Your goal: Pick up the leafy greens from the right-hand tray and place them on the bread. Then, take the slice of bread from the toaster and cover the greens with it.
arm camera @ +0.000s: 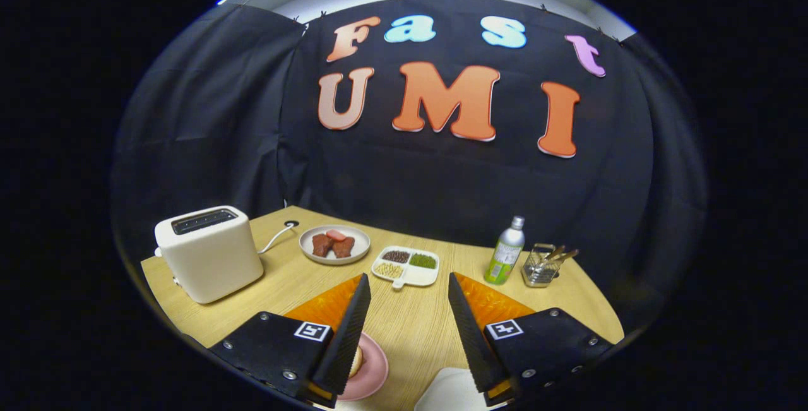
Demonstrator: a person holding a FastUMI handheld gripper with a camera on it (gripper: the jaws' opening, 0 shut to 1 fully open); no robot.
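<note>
I hold tool (pixel 409 329) wide open, empty, above pale wood counter (pixel 410 322). White right-hand tray (pixel 451 392) sits low beside right finger, greens hidden; bread on pink round plate (pixel 372 370) under left finger; white toaster (pixel 208 253) far left.

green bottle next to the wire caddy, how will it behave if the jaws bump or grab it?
The green bottle stands tall and narrow, so a high push would likely tip it. Its round body would probably roll once down. Its smooth, labelled side may slip in a light grip. The gripper is open, well short of it.
</note>
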